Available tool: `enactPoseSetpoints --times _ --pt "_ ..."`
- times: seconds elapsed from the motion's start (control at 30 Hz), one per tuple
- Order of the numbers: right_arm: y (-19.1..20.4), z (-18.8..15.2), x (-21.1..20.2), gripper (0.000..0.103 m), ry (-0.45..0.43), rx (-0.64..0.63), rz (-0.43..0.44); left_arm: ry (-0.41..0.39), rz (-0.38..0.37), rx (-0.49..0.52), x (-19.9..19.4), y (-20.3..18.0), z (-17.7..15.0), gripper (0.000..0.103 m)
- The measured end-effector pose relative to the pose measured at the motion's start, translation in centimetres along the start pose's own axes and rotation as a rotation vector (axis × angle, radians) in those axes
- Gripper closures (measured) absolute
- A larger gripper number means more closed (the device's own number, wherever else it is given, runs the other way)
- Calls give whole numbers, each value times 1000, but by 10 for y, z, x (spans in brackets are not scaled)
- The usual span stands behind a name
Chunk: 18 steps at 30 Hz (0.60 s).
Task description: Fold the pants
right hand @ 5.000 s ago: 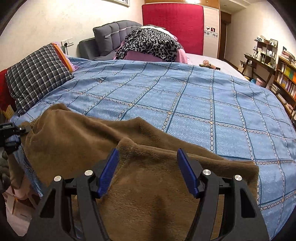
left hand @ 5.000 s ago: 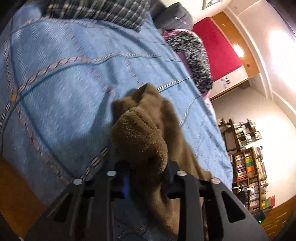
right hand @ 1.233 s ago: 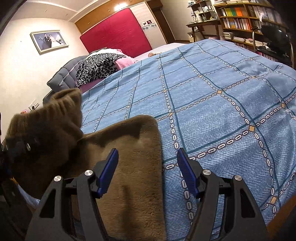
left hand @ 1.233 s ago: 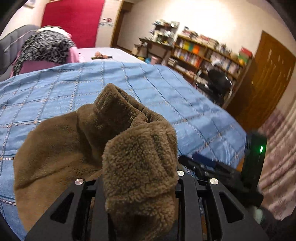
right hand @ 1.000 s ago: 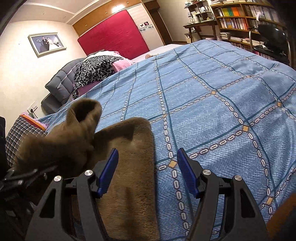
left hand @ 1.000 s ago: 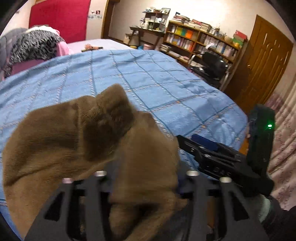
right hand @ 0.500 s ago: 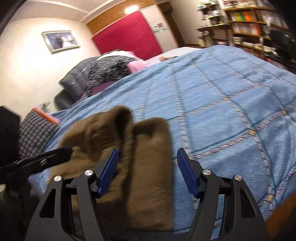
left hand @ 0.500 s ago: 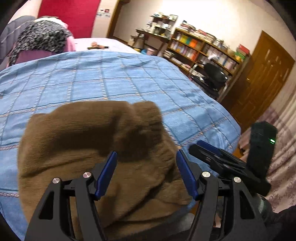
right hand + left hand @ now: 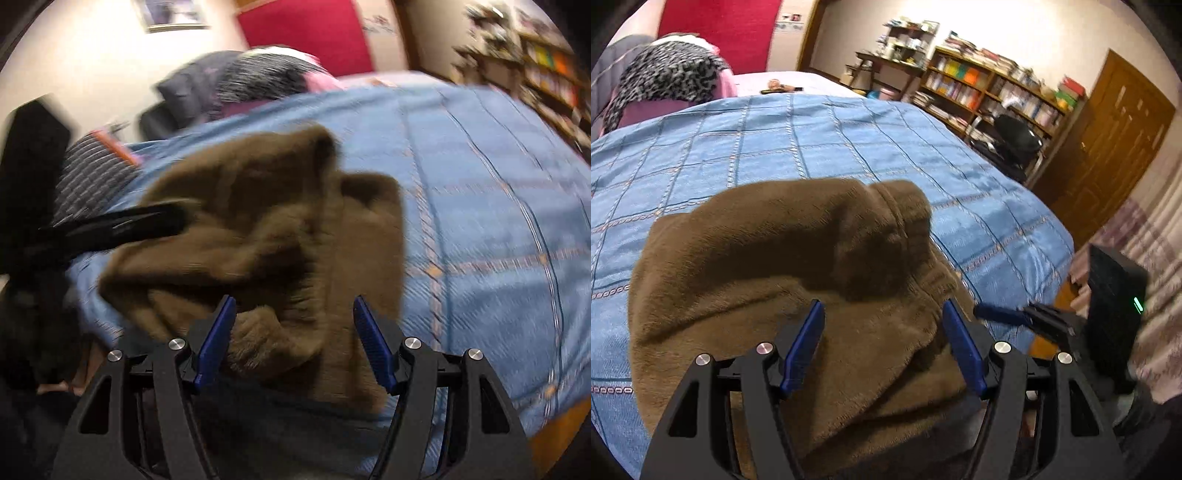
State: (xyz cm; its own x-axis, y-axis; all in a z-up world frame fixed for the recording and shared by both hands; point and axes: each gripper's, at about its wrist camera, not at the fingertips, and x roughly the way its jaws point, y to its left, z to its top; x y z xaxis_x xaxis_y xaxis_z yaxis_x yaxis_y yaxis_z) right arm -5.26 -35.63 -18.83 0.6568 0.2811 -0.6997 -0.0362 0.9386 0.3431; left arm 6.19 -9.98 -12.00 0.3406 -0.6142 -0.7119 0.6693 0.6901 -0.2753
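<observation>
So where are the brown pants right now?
The brown pants lie bunched on the blue bedspread near its edge, just ahead of both open grippers in both wrist views.

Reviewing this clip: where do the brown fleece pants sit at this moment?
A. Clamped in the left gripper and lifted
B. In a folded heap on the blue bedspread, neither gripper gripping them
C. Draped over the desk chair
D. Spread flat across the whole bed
B: the brown pants lie bunched on the blue bedspread, while the left gripper and right gripper both stand open, pads clear of the cloth.
</observation>
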Motion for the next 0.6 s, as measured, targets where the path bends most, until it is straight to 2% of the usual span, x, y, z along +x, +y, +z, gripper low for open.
enactPoseSetpoints --times 0.07,0.17,0.27,0.6 --pt "-13 -3 3 36 10 39 -60 21 -4 32 5 -4 -4 37" --pt "-19 -5 3 36 14 57 -47 59 9 83 16 -10 -10 37" --pt "-12 -6 1 36 2 15 -66 76 42 138 25 -16 -14 37" --pt "-14 10 -9 36 -45 55 -15 102 119 272 54 -30 -18 37"
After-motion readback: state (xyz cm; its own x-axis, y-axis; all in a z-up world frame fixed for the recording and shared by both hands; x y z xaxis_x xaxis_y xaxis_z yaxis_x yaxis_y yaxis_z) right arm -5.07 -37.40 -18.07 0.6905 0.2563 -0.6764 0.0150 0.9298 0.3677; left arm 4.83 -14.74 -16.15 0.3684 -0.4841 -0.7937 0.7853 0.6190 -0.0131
